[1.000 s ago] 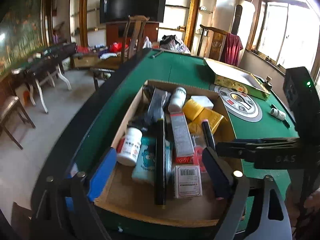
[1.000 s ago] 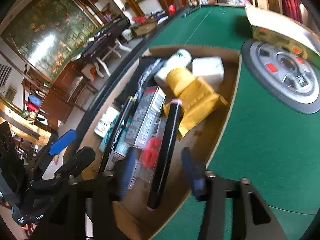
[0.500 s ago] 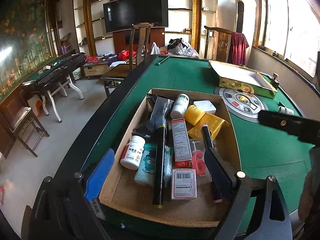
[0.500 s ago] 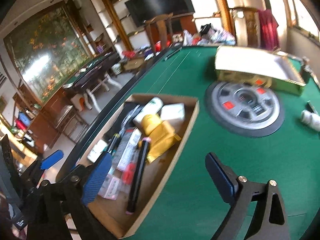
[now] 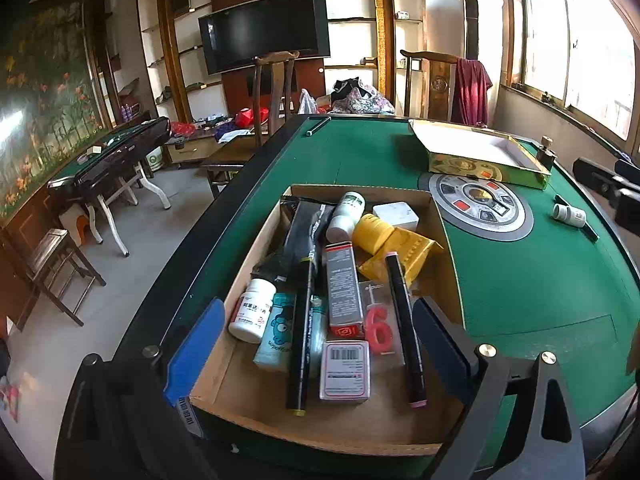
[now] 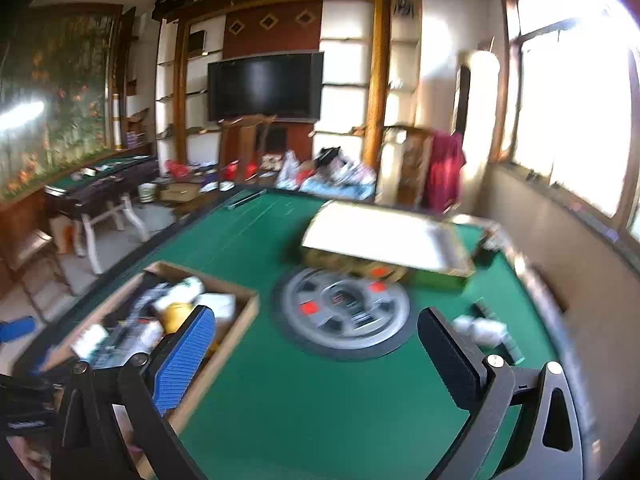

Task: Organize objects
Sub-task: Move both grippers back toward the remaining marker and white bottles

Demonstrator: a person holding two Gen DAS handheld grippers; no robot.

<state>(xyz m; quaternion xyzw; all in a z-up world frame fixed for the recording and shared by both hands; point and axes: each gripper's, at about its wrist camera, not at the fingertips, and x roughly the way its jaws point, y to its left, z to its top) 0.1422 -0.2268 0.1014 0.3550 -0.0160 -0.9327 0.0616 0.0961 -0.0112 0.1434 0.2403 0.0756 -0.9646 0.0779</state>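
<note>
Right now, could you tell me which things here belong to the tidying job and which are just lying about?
Part of the job:
- open brown cardboard box packed with small items
- black marker pen with pink cap inside it
- small white pill bottle loose on the green felt

Just lying about:
- gold-sided open box
- round grey centre panel
- black television

The left gripper (image 5: 316,344) points forward and down, and its jaws are opening with nothing pressed between the pads. Its left finger (image 5: 196,350) wears a blue pad; the right finger (image 5: 440,344) is dark. The right gripper (image 6: 320,356) tilts less steeply, its view smeared by blur. Its jaws are opening too, wide apart, with nothing between the blue-padded finger (image 6: 184,360) and the dark one (image 6: 450,360).
</note>
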